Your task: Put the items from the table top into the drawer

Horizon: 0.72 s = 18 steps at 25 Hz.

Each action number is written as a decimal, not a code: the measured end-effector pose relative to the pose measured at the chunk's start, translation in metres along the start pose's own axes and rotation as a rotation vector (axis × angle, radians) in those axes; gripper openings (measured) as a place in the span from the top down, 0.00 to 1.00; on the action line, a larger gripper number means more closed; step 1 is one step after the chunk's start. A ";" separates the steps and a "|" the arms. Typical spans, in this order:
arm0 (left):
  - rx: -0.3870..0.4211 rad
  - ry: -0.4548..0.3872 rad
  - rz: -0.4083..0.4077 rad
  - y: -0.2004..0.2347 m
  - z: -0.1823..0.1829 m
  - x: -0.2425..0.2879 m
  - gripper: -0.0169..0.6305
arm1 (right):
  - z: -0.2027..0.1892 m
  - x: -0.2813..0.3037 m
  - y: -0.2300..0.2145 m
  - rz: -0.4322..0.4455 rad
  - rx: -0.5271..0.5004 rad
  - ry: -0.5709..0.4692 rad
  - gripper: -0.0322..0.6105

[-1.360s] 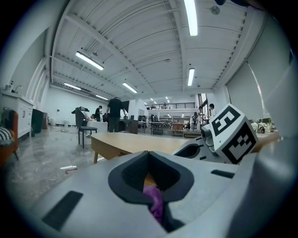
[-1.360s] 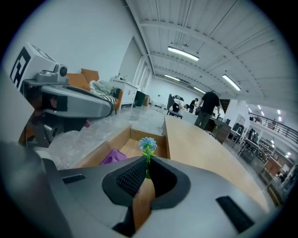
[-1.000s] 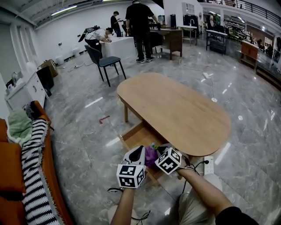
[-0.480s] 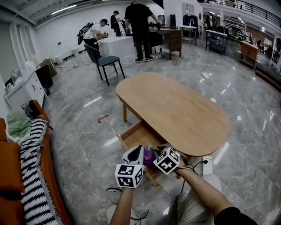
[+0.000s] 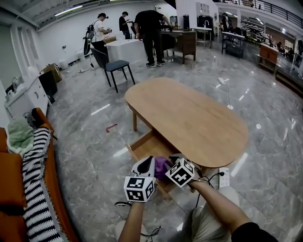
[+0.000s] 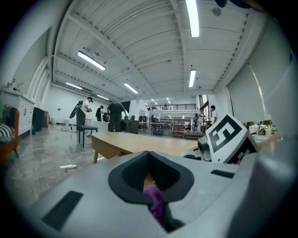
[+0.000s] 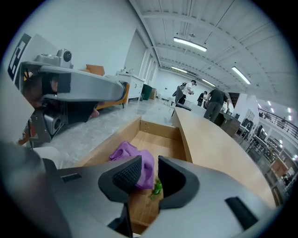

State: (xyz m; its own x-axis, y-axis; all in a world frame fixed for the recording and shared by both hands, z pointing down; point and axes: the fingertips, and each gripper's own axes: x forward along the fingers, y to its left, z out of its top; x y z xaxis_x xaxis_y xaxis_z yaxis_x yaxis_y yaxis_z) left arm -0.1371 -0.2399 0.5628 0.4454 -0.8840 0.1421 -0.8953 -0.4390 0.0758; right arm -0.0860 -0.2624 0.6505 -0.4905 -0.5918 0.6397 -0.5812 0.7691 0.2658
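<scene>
Jaws of right gripper just opened halfway; cloth lies free in drawer; left gripper shut, empty; table bare, so task looks nearly done.

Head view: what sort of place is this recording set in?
Probably a big lab or workshop hall with a mock living-room corner: glossy stone floor, people at work desks at the back, a railed gallery above, yet an oval wooden table and a sofa up front.

Blue chair on marble floor; striped blanket draped over orange sofa; white power strip on floor.
</scene>
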 end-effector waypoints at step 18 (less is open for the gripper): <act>-0.008 0.003 -0.002 0.000 -0.003 -0.001 0.97 | 0.025 -0.021 -0.012 -0.048 0.037 -0.104 0.87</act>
State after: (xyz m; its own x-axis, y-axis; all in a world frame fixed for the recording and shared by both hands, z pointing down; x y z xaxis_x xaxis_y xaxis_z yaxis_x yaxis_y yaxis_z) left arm -0.1377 -0.2388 0.5659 0.4469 -0.8827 0.1454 -0.8945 -0.4391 0.0839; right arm -0.0847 -0.2646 0.6160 -0.5257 -0.6508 0.5478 -0.6279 0.7313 0.2664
